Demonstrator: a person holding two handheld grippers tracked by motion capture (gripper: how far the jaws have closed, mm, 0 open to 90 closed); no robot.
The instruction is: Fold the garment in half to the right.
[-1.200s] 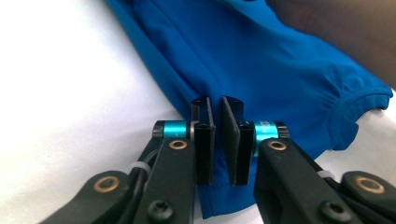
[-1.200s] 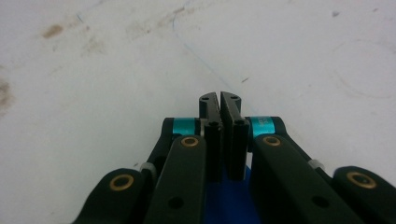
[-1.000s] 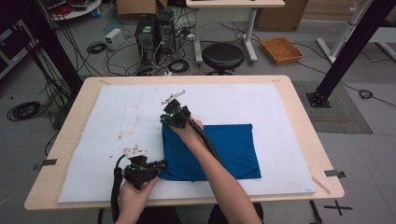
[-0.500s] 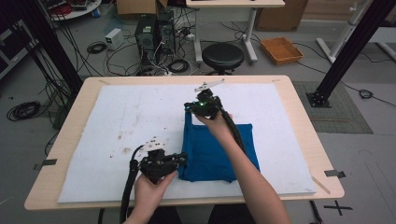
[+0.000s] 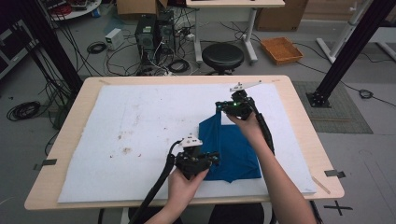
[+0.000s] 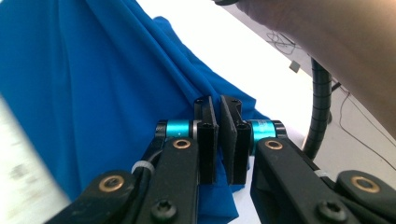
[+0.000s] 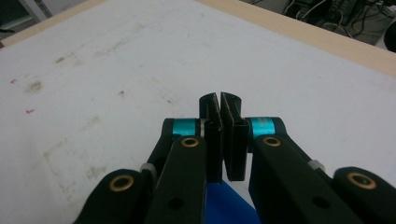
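Note:
A blue cloth (image 5: 236,151) lies partly folded on the white mat (image 5: 140,116), right of centre. My left gripper (image 5: 215,158) is shut on the cloth's near left edge; in the left gripper view the jaws pinch a fold of the blue cloth (image 6: 116,74) at the left gripper (image 6: 219,116). My right gripper (image 5: 219,108) is shut on the cloth's far corner and holds it raised, so a blue flap hangs down from it. In the right gripper view the right gripper (image 7: 220,105) has its jaws closed over the mat, with a strip of blue cloth (image 7: 226,205) below them.
Brown stains (image 5: 123,150) mark the mat's left half. The wooden table (image 5: 46,196) frames the mat. Behind the table stand a black stool (image 5: 222,56), a computer tower (image 5: 148,32), an orange tray (image 5: 281,49) and floor cables. A black frame post (image 5: 341,51) rises at right.
Both grippers have moved right with the cloth's left edge, the right one also farther back. The cloth, spread flat a second ago, is now bunched narrower with its left part lifted.

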